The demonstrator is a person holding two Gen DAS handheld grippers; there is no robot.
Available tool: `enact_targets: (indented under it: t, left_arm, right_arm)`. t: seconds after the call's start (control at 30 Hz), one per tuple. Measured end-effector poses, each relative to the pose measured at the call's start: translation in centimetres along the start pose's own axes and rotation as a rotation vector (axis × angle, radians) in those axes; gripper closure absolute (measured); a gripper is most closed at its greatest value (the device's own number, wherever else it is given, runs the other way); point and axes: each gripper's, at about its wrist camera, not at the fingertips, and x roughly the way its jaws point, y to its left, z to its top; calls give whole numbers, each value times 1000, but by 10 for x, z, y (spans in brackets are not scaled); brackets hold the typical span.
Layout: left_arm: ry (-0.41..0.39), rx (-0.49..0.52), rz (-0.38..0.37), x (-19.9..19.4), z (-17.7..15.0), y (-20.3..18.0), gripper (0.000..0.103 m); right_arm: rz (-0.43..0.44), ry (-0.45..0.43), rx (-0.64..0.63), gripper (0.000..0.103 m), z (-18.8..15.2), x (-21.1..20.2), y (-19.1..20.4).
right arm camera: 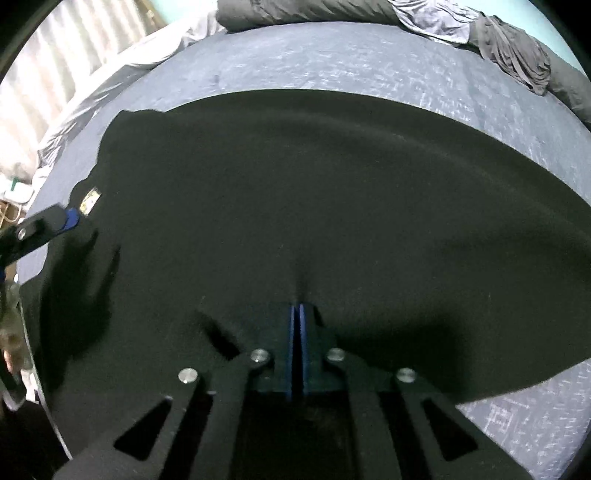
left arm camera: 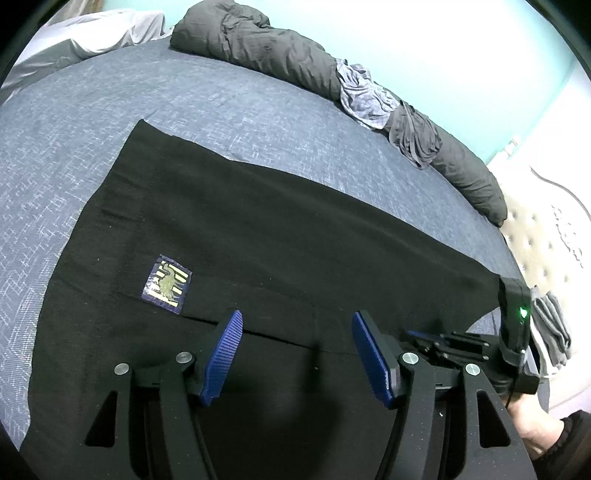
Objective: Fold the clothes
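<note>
Black garment (left arm camera: 258, 229) lies flat on the bed (left arm camera: 92, 129). I've got the right gripper (right arm camera: 297, 314) pressed together, apparently pinching its near edge (blurry) to fold; left gripper (left arm camera: 297, 332) spread, hovering empty.

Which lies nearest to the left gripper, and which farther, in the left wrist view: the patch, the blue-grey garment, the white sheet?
From the left gripper:
1. Patch, on the black garment, just left.
2. Blue-grey garment, far edge, right.
3. White sheet, far left corner.
</note>
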Motion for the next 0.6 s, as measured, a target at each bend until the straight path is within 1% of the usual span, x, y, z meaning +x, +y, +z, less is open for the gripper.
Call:
enact_targets:
  t: [0.17,0.3,0.37,0.43,0.5,0.57,0.6]
  left_arm:
    - [0,1,3,-1,-1,0,37]
    - [4,4,5,0,-1,-1,37]
    - [6,5,5,1,-1,0,37]
    - [8,4,6,2,-2,1,37]
    - [8,1,8,2,-2,2,37]
    - [6,-2,7,2,-1,2,37]
    - [5,-2,8,2,-2,2,36]
  right_arm:
    - [32,9,-2,101,-12,-2,-5]
    - [33,13,0,101,-9,-1,-4]
    - [56,8,27,101,-6,-2,-7]
    - [86,-17,55,99,-3,-10,-13]
    - [84,-61,66,97,4,-24,-22]
    - [42,-114,81,97,10,-39,-39]
    - [6,-132,106,91,10,-50,-56]
